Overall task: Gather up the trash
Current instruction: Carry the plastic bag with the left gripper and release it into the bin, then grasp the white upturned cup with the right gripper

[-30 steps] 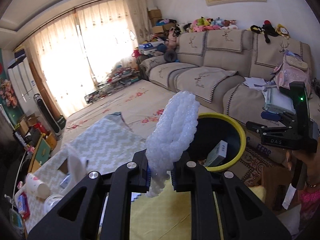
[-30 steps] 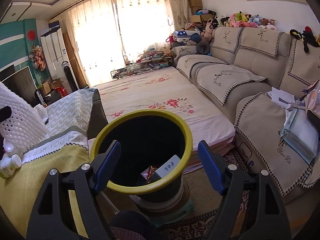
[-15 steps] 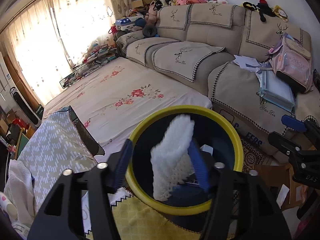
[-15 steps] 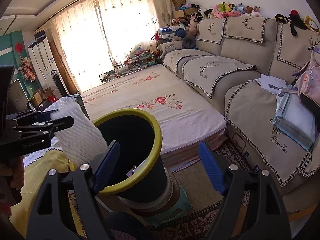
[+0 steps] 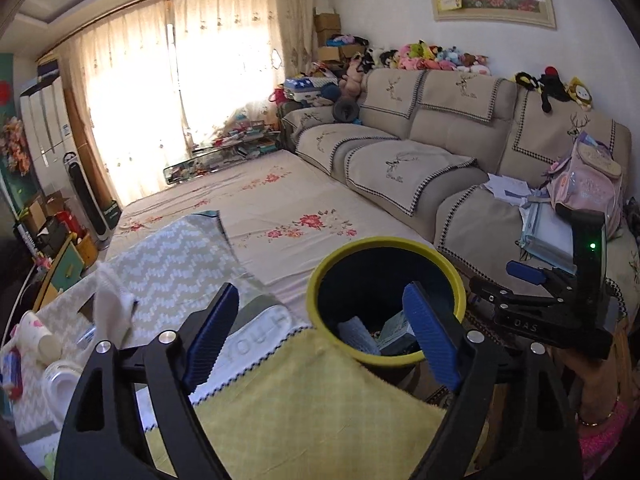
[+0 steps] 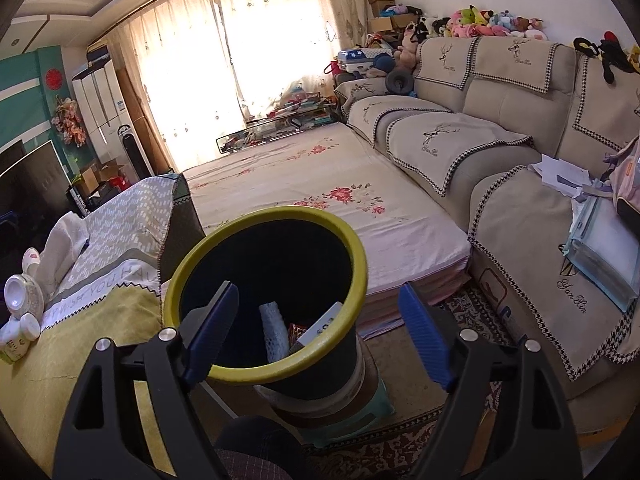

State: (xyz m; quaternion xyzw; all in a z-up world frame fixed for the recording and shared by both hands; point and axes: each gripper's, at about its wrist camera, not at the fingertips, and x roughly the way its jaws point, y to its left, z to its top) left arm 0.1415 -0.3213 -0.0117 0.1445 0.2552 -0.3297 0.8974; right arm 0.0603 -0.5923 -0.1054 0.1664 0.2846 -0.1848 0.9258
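Note:
A black trash bin with a yellow rim (image 5: 384, 246) (image 6: 352, 248) stands beside the table. The white foam netting (image 5: 358, 336) (image 6: 274, 330) lies inside it, with a small box (image 6: 322, 326) and other scraps. My left gripper (image 5: 320, 336) is open and empty, above the table's yellow cloth just left of the bin. My right gripper (image 6: 316, 330) is open and empty, just in front of the bin; it also shows at the right of the left wrist view (image 5: 520, 280).
On the table (image 5: 312, 412) at the left are a paper cup (image 5: 38, 332), a white cloth (image 5: 114, 304) and small white bottles (image 6: 18, 320). A floral mattress (image 6: 320, 208) and a beige sofa (image 6: 500, 128) with papers and a pink backpack (image 5: 588, 180) lie behind the bin.
My left gripper carried the foam netting over the bin, opened and let it drop inside, then drew back toward the table. The right gripper stayed open near the bin.

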